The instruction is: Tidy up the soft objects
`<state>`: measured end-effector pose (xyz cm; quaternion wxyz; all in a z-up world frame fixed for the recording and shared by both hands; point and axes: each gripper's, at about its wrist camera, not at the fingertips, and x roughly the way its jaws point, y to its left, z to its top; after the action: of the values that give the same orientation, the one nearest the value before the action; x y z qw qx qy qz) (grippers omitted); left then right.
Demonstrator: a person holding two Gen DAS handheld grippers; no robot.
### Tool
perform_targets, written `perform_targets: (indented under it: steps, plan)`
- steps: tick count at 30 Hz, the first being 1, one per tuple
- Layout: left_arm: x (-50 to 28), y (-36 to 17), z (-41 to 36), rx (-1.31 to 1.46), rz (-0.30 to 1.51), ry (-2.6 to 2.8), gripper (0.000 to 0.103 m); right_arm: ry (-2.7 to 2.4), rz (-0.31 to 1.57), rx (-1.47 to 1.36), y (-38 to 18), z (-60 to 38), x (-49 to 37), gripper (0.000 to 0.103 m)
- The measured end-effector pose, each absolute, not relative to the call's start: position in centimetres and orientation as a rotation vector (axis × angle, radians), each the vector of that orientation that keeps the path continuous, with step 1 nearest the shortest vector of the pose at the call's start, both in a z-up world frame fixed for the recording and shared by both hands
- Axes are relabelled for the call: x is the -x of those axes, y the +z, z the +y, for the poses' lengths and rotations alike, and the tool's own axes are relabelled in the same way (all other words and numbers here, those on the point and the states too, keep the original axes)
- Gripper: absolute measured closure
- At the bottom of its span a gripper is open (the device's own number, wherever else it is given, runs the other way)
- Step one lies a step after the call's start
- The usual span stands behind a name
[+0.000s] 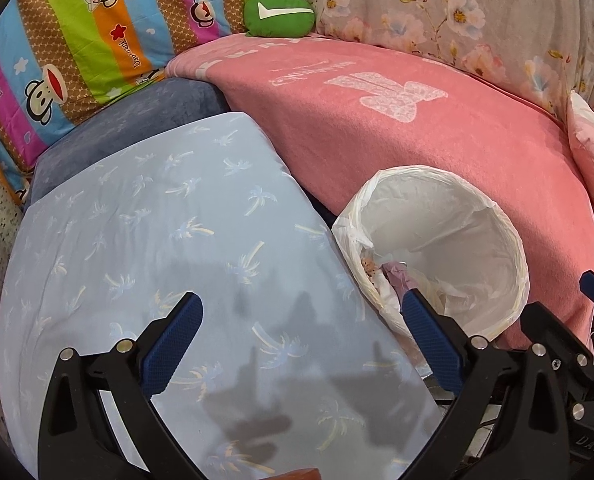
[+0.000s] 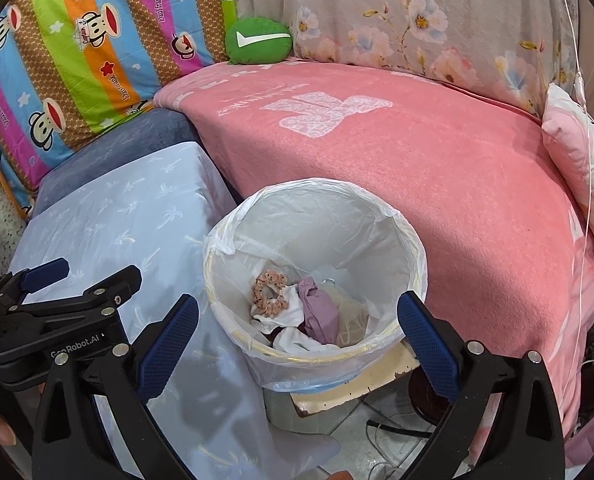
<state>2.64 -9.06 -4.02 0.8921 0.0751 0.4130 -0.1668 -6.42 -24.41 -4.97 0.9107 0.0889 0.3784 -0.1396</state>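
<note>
Two grippers hang side by side above the white-lined bin (image 2: 315,280), both with jaws spread wide and nothing between them. The right gripper (image 2: 297,332) points down straight over the bin's mouth, its blue pads (image 2: 165,350) flanking the rim on either side. The left gripper (image 1: 301,344) hovers just left of the bin, over the pale blue palm-print cloth (image 1: 169,264), with one pad reaching above the bin's near rim; in the right wrist view it shows as a black frame at the lower left edge.

Inside the bin lie the soft objects: a peach scrunchie (image 2: 268,294) on a white cloth (image 2: 293,340), with a crumpled lilac cloth (image 2: 321,312) touching them on the right.

Behind the bin spreads a pink blanket (image 2: 437,168) with a white printed figure. Beyond that, against the back, a small green cushion (image 2: 257,41) with a white tick sits between a striped monkey-print quilt (image 2: 85,56) on the left and a grey floral cloth (image 2: 417,20) on the right. Right of the bin, at the blanket's far edge, is a pink pillow (image 2: 581,160). Below the bin a cream stool top (image 2: 357,380) and tiled floor (image 2: 365,440) show.
</note>
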Motion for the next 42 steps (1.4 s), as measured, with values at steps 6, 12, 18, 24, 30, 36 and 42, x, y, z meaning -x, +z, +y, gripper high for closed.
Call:
perform_targets:
  steps: [6, 12, 18, 24, 30, 36, 42]
  plan:
    - [-2.5, -4.1, -9.2, -0.16, 0.864, -0.346, 0.007, -0.297, 0.783, -0.182, -5.1, -24.5, 6.6, 0.006]
    - [-2.2, -4.3, -9.4, -0.164, 0.865, -0.349, 0.007, -0.303, 0.789, -0.181, -5.2, -24.7, 6.8, 0.006]
    - [-2.0, -4.5, -9.6, -0.174, 0.865, -0.346, 0.007, -0.311, 0.791, -0.186, -5.4, -24.9, 7.1, 0.006]
    - [-1.8, -4.4, -10.0, -0.187, 0.862, -0.345, 0.007, -0.315, 0.791, -0.19, -5.4, -25.0, 7.1, 0.006]
    - [-1.7, -4.4, -10.1, -0.191, 0.859, -0.344, 0.007, -0.32, 0.791, -0.191, -5.5, -25.1, 7.4, 0.006]
    - [-1.5, -4.3, -10.2, -0.192, 0.851, -0.342, 0.007, -0.326, 0.791, -0.193, -5.5, -25.1, 7.7, 0.006]
    - [-1.2, -4.2, -10.3, -0.198, 0.844, -0.342, 0.007, -0.329, 0.789, -0.194, -5.5, -25.1, 7.9, 0.006]
